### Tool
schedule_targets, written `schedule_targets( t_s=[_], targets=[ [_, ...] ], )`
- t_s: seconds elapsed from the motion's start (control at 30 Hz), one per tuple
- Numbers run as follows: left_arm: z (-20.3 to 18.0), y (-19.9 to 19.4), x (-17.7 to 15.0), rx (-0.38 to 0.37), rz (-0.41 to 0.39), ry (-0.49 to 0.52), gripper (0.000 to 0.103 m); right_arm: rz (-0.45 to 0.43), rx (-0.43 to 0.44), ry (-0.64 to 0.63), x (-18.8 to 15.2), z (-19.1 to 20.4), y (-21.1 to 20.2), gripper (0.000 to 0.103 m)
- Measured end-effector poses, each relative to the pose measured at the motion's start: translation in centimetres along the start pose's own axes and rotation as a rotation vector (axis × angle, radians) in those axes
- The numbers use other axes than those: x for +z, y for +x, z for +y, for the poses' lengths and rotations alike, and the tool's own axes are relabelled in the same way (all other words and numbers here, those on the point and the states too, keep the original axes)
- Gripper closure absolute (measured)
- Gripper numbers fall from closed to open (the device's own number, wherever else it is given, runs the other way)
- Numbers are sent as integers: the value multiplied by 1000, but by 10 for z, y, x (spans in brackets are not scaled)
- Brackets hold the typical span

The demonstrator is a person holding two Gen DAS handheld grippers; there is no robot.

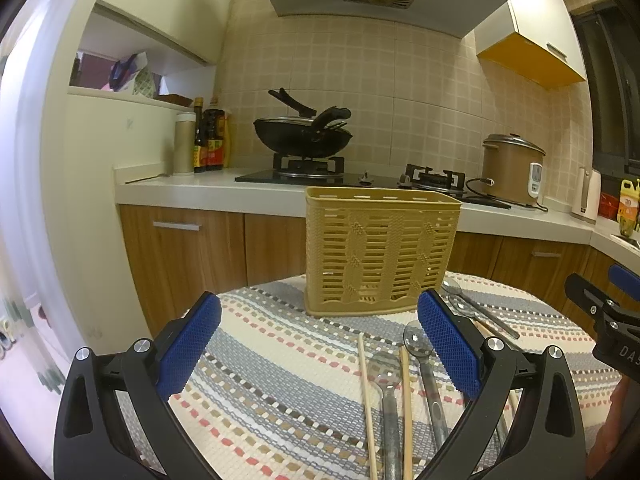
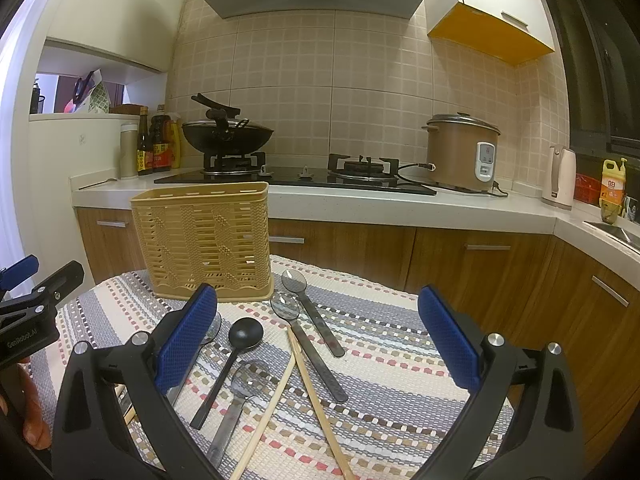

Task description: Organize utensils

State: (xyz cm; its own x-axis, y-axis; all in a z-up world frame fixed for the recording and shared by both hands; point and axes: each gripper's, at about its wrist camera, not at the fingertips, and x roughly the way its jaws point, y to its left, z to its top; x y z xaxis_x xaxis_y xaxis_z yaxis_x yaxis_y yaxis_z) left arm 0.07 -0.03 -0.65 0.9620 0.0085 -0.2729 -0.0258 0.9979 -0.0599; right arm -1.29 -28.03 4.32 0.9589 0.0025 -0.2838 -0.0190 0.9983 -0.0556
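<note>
Both the left claw [image 1: 320, 344] and the right claw [image 2: 318, 336] hung wide open and empty above the bench [image 2: 400, 344], where metal spoons [image 2: 310, 312], a black ladle [image 2: 245, 334] and wooden chopsticks [image 2: 316, 400] lay loose on the woven cloth just in front of the upright yellow basket [image 2: 204, 236]. The spoons looked stiff, light and slick, so they were probably best pinched across the flat handle, away from the rounded bowl. The thin chopsticks lay crossed and would likely roll or slip unless gripped near mid-length, one at a time.
</note>
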Motion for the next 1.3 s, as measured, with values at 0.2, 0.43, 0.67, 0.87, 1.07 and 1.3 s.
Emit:
schedule_targets(
  t_s=[0.2,0.43,0.67,0.87,1.07,1.3],
  targets=[
    [0,0,0,0,0,0,8,2,1,6,0,-1,0,7],
    [0,0,1,0,0,0,8,5,2,17,1,-4,0,7],
    [-1,0,1,-1,0,1,8,6,4,21,1,-5,0,7],
    [-2,0,2,-3,0,3,8,17,10,36,1,-8,3,7],
    [-2,0,1,-2,0,3,8,19,13,36,1,-7,3,7],
    [-3,-1,2,-2,-1,3,8,18,12,34,0,-6,4,7]
  ],
)
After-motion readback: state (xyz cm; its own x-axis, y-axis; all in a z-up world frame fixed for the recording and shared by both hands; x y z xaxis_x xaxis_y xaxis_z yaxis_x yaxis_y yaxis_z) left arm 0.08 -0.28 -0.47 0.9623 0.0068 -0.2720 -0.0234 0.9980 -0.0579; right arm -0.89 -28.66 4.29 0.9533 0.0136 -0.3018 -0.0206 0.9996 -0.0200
